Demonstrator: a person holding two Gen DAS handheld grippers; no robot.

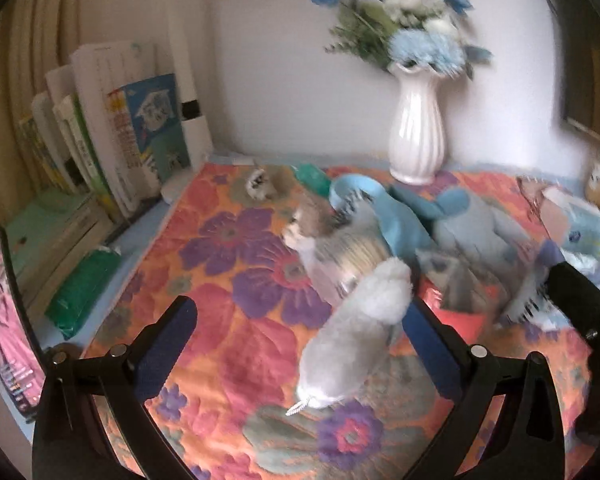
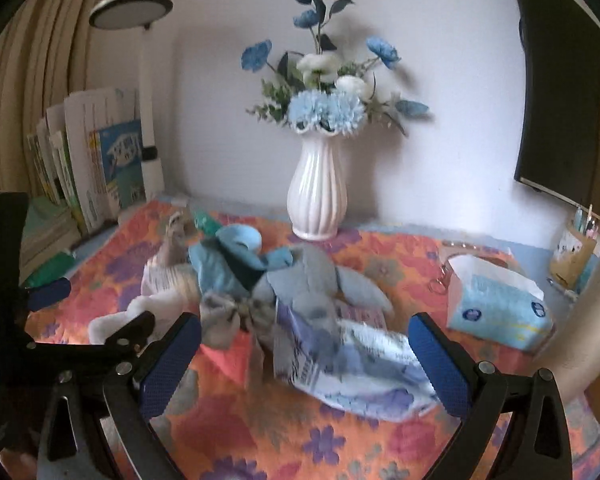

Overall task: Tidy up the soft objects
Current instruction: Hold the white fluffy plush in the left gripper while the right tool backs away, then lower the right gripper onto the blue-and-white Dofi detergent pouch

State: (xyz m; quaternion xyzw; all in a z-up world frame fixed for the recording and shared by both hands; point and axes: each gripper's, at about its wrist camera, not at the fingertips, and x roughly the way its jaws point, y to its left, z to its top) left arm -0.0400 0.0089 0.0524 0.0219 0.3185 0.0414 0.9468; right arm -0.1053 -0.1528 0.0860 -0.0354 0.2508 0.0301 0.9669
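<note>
Lying on one floral cloth (image 2: pixel 228 432), one heap of soft toys (image 2: pixel 300 280); both grippers' jaws spread.

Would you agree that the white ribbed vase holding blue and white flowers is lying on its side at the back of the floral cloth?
Not quite: the vase stands upright, as the right wrist view shows. It does hold blue and white flowers at the back of the floral cloth.

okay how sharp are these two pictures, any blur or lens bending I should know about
Left wrist view: motion-smeared, worst on the flowers and the pile of soft toys; fisheye bends the books. Right wrist view: steadier, the vase is crisp, near fabric soft; the curtain bows. Both: soft, even light, no glare.
</note>
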